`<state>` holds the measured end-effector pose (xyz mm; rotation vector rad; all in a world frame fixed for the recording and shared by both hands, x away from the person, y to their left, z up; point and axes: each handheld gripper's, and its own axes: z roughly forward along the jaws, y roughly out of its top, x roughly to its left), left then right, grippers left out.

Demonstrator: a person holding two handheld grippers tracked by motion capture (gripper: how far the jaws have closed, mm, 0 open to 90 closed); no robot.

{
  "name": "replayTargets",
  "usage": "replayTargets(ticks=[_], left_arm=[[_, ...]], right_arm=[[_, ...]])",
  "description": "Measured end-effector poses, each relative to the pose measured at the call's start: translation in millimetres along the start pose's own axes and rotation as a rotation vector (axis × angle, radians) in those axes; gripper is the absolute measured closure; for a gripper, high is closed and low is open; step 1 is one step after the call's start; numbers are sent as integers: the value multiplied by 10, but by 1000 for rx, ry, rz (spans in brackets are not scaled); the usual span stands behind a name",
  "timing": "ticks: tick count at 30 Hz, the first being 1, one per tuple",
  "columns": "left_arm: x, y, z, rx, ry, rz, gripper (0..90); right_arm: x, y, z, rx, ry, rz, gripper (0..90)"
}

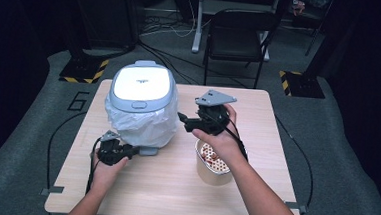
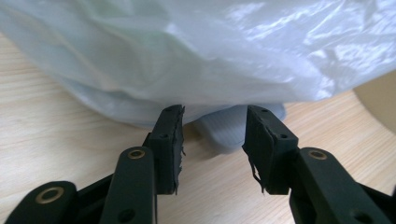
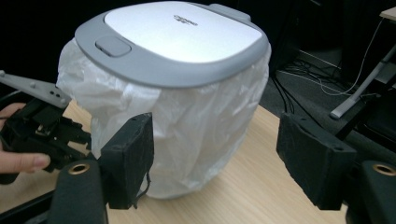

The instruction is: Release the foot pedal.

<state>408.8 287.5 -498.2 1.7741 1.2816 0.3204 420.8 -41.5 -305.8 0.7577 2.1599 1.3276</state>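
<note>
A small bin (image 1: 141, 109) with a grey-rimmed white lid (image 1: 141, 82) and a white plastic liner stands at the table's back left. Its grey foot pedal (image 1: 149, 150) sticks out at the front. My left gripper (image 1: 132, 152) is low on the table right at that pedal. In the left gripper view the open left gripper (image 2: 215, 135) has the pedal (image 2: 229, 130) just ahead between its jaws, under the liner (image 2: 210, 51). My right gripper (image 1: 182, 118) is held up to the right of the bin. The open right gripper (image 3: 215, 144) faces the bin (image 3: 187, 112), empty.
A tan paper tub (image 1: 213, 164) holding several small pale and reddish pieces stands under my right forearm, also at the edge of the left gripper view (image 2: 378, 98). The wooden table (image 1: 173, 191) has bare room at the front. A black chair (image 1: 235, 35) stands behind the table.
</note>
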Motion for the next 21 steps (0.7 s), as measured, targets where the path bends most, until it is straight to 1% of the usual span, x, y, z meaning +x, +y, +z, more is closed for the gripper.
replayTargets(ticks=[1,3,5,6,7,8,10,11,12,13,16,18,19,20,21], left_arm=[[33,5,-24,18,11,17,562],[57,11,-42,16,15,11,552],[84,14,-61,13,19,-2,547],[100,14,-67,7,23,1,545],[115,12,-76,8,18,-9,544],[130,15,-86,11,24,-5,542],[168,16,-116,22,45,-7,524],[189,17,-135,27,69,6,508],[205,17,-137,4,94,4,498],[225,14,-154,0,114,-1,489],[277,12,-191,1,127,-14,475],[309,7,-213,7,141,-21,466],[331,6,-219,8,149,-20,463],[346,2,-220,4,156,-30,453],[370,-1,-227,7,163,-26,446]], right_arm=[[-11,-30,-30,0,1,2,283],[-40,-120,-125,-1,0,12,284],[-59,-181,-191,0,-12,7,286],[-69,-216,-232,2,-20,9,286],[-80,-243,-262,-1,-23,11,286],[-92,-290,-322,2,-24,30,286],[-128,-373,-401,-13,-37,42,286],[-139,-418,-438,-12,-40,55,286],[-152,-466,-474,-13,-48,59,285],[-161,-518,-510,-18,-57,64,285],[-182,-683,-597,-18,-78,83,275],[-197,-785,-651,-22,-86,111,271],[-207,-830,-678,-20,-93,121,268],[-221,-874,-705,-12,-97,127,260],[-236,-916,-725,-8,-103,139,252]])
